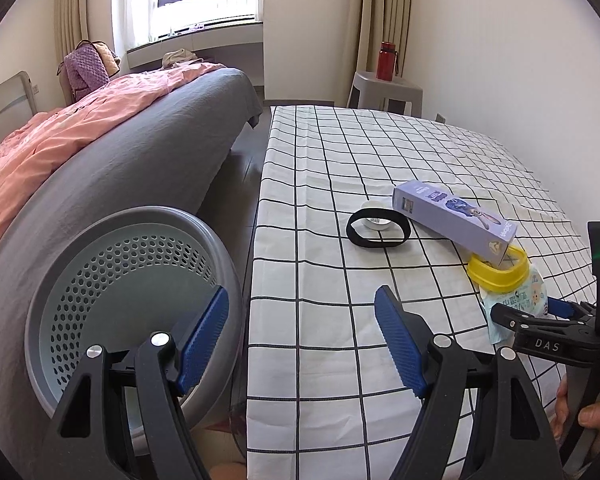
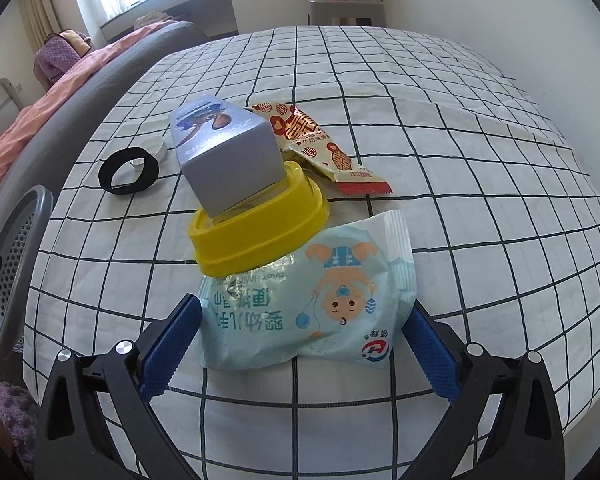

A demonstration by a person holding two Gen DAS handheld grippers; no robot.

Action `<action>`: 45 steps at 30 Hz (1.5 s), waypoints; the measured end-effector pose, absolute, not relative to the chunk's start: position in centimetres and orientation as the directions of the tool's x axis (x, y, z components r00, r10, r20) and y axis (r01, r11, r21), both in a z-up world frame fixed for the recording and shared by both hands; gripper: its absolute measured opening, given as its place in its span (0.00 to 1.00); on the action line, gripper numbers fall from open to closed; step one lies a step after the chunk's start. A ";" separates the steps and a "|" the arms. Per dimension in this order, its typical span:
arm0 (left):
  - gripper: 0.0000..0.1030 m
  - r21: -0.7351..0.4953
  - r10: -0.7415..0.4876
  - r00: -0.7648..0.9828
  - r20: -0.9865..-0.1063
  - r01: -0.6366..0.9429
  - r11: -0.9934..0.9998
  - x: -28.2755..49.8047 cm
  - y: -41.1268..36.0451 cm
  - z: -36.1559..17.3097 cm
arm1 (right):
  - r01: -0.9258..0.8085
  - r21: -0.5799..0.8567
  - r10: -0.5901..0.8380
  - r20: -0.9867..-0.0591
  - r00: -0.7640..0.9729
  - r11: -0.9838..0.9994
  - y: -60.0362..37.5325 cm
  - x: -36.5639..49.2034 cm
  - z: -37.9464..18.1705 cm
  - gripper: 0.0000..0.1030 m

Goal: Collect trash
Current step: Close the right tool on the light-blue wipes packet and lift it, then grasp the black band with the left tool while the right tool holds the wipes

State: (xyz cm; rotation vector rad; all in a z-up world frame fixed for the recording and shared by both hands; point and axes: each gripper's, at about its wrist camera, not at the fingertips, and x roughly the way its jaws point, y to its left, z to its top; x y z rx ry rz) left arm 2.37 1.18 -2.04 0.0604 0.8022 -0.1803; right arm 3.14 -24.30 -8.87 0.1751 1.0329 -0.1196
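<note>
Near the table's front edge, I straddle the wipes packet [image 2: 306,304] with the right gripper [image 2: 300,344], jaws apart for grasping, while the left gripper [image 1: 300,344] waits agape beside the basket [image 1: 112,280].

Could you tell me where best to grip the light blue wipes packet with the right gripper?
Probably the wipes packet's near half, from the near edge, fingers on both side edges: the yellow lid rests on its far end.

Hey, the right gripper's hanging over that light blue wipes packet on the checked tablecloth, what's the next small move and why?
Probably close the right gripper on the light blue wipes packet. Its blue fingers already flank the packet's near edge with the jaws open. The yellow plastic lid overlaps the packet's far end, with the purple cardboard box propped in it, so lift gently.
</note>
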 end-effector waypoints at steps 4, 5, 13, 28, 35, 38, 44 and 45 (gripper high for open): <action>0.70 -0.011 -0.133 0.682 -0.719 0.180 0.984 2.2 1.2 -2.0 | 0.168 0.086 -0.016 -0.850 0.527 0.982 -23.9 3.1 -8.7 0.86; 0.70 -0.012 -0.132 0.683 -0.718 0.178 0.984 2.2 1.3 -2.0 | 0.167 0.091 -0.012 -0.847 0.532 0.982 -24.0 2.9 -8.6 0.82; 0.70 -0.007 -0.124 0.689 -0.714 0.171 0.985 2.0 1.4 -1.9 | 0.130 0.164 0.066 -0.832 0.551 0.978 -23.4 1.7 -7.8 0.62; 0.70 0.015 -0.107 0.703 -0.703 0.165 0.986 1.4 1.5 -1.8 | 0.203 0.261 0.088 -0.790 0.607 0.944 -26.5 -1.3 -5.8 0.36; 0.70 0.027 -0.119 0.694 -0.710 0.196 0.980 1.1 0.3 -2.0 | 0.258 0.290 0.070 -0.778 0.625 0.922 -28.7 -2.6 -4.9 0.29; 0.70 0.030 -0.135 0.681 -0.719 0.225 0.974 0.9 -0.7 -2.3 | 0.279 0.310 0.068 -0.769 0.635 0.909 -29.8 -3.2 -4.3 0.29; 0.70 0.004 -0.171 0.642 -0.747 0.262 0.965 1.0 -3.5 -2.5 | 0.274 0.331 0.082 -0.760 0.645 0.903 -30.8 -3.6 -3.1 0.29; 0.70 -0.006 -0.180 0.636 -0.750 0.265 0.964 1.1 -4.1 -2.4 | 0.271 0.333 0.086 -0.759 0.645 0.903 -30.9 -3.7 -3.0 0.29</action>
